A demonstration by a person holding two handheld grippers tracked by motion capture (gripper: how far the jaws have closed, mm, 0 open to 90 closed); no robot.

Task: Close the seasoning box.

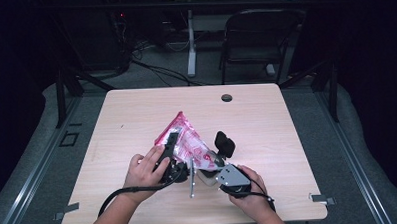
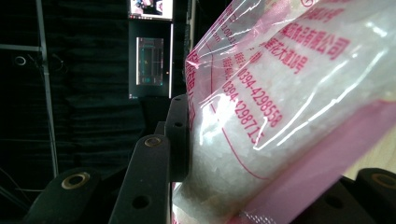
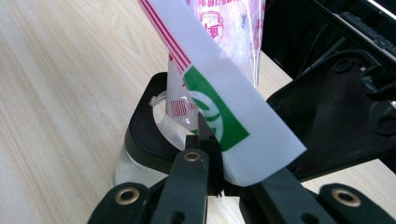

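A clear and pink plastic bag (image 1: 186, 138) of white grains stands tilted over the middle of the table (image 1: 267, 119). My left gripper (image 1: 171, 154) is shut on its lower body; in the left gripper view the bag (image 2: 285, 107) bulges between the jaws of that gripper (image 2: 261, 179). My right gripper (image 1: 212, 165) is shut on the bag's lower corner, a white flap with a green mark (image 3: 224, 116), just in front of the right gripper's (image 3: 210, 140) camera. Under that corner sits a small clear jar (image 3: 122, 170) with a black rim (image 3: 140, 135).
A black lid-like part (image 1: 224, 143) stands up just behind the jar. A thin metal stick (image 1: 191, 185) lies near the front edge between the hands. The tabletop has a cable hole (image 1: 226, 97) at the back. A chair (image 1: 256, 37) stands beyond the table.
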